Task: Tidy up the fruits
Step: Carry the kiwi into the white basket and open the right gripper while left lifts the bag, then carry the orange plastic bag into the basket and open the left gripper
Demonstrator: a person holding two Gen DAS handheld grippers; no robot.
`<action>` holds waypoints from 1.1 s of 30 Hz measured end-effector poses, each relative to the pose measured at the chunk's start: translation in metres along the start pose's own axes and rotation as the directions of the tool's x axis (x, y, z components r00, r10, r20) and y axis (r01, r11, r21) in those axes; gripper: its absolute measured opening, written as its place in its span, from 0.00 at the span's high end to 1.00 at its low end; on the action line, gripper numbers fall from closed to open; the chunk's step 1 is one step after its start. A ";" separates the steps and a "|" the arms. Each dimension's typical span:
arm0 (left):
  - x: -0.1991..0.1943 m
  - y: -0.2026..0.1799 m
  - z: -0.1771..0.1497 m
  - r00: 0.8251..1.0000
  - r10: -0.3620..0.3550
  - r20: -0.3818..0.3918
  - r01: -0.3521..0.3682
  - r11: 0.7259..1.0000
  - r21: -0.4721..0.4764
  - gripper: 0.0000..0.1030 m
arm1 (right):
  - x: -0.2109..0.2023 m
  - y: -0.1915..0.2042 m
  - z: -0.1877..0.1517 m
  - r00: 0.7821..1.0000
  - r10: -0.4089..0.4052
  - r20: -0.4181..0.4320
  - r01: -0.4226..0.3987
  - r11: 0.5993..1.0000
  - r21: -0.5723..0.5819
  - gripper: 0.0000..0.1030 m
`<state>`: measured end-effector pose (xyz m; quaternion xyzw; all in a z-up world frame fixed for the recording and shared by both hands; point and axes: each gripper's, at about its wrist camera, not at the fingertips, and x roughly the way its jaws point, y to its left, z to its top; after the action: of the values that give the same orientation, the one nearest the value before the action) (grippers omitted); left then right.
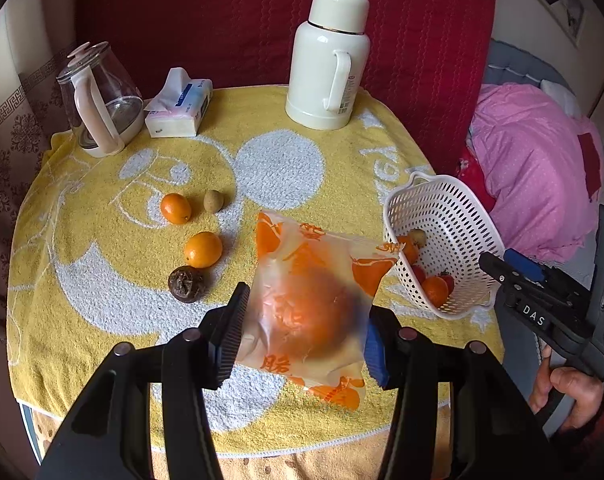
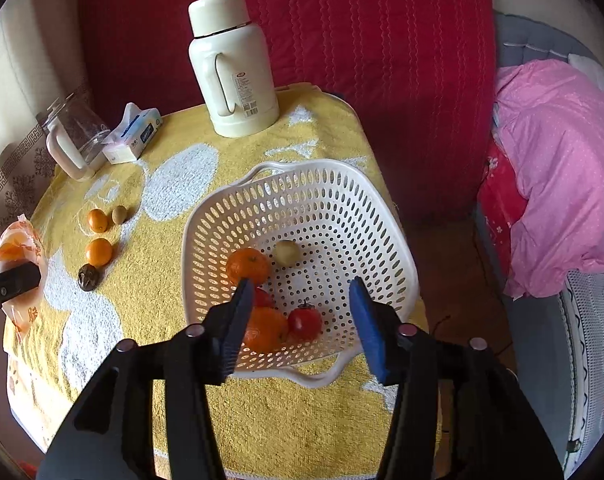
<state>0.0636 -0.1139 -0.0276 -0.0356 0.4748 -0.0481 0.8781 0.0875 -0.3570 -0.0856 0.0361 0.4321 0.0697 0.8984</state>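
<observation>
Left claw clamps one bagged orange. Right claw stands apart, empty, over the basket at the counter's right edge: five fruits inside, four outside.

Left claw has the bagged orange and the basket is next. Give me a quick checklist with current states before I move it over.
1. Left claw gripping the bagged orange: ok, both pads press the bag with the fruit between them.
2. Right claw out of the way: not ok, it hangs open and empty right over the basket.
3. Room in the basket: ok, a few fruits sit at the near side and the far part of the floor is bare.
4. Basket sits flat: not ok, it looks tilted in the left wrist view.
5. Fruit left on the towel: two small oranges, a brown round fruit and a dark wrinkled fruit.
6. Bag sealed: cannot tell.
</observation>
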 end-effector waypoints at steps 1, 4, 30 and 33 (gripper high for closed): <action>0.001 -0.001 0.001 1.000 -0.002 0.000 0.002 1.000 0.002 0.50 | -0.001 -0.003 0.000 1.000 0.000 0.004 0.000 1.000 0.002 0.49; 0.004 -0.006 0.004 1.000 -0.007 -0.003 0.007 1.000 0.011 0.50 | -0.004 -0.009 -0.001 1.000 -0.002 0.010 0.002 1.000 0.011 0.49; 0.068 -0.118 0.033 0.980 -0.172 -0.095 0.188 0.965 0.185 0.50 | -0.034 -0.074 -0.035 0.997 -0.081 -0.010 0.082 0.986 0.142 0.40; 0.076 -0.130 0.035 0.976 -0.186 -0.109 0.205 0.958 0.202 0.50 | -0.036 -0.080 -0.038 0.996 -0.088 -0.013 0.089 0.984 0.156 0.40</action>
<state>0.1275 -0.2511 -0.0580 0.0136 0.4998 -0.1866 0.8457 0.0425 -0.4416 -0.0915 0.0870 0.4400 -0.0045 0.8937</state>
